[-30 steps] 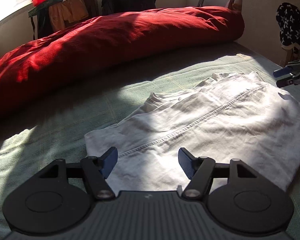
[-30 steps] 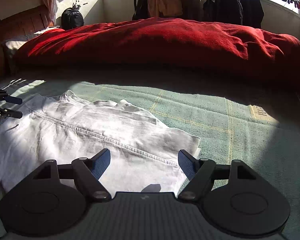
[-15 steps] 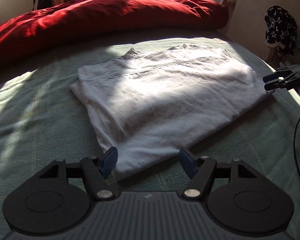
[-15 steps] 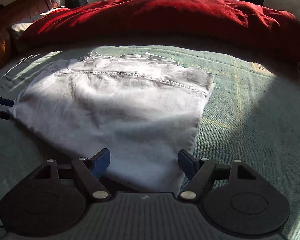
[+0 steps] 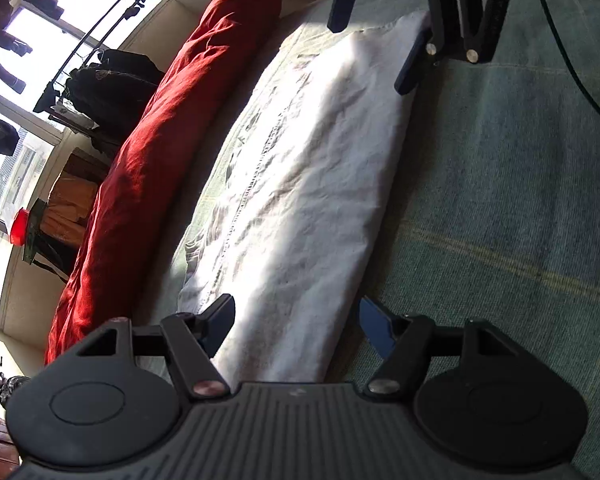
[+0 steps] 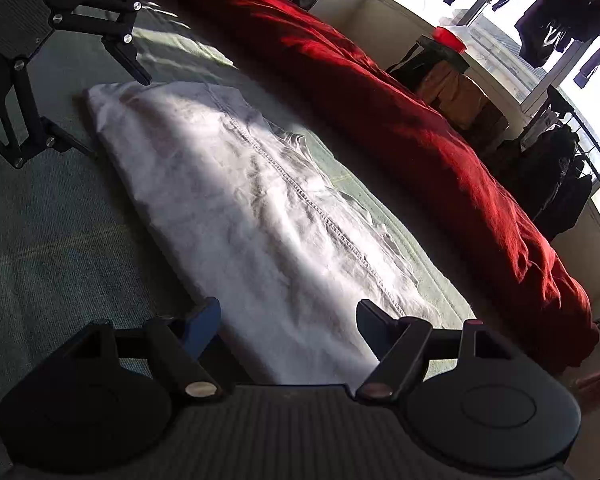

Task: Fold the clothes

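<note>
Hard window sunlight, deep shadows, blown-out glare, fisheye-warped edges

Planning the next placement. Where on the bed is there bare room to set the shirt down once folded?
Free: the green sheet on the near side of the white shirt, away from the red duvet. Crowded: the narrow strip between shirt and duvet, and both shirt ends, where the open left gripper and right gripper sit.

White folded garment (image 5: 308, 184), a stitched seam line running its length; sunlit band bright, rest greyish in shade. Bed cover (image 5: 500, 208) under it was muted green with faint pale yellow stripes crossing. Far duvet (image 6: 400, 92) was deep red, brighter where sun struck. Gripper bodies black, finger pads (image 6: 204, 324) blue. Red bowl (image 6: 450, 38) and orange-tan cloth (image 6: 452, 88) by the window; hanging clothes dark.
</note>
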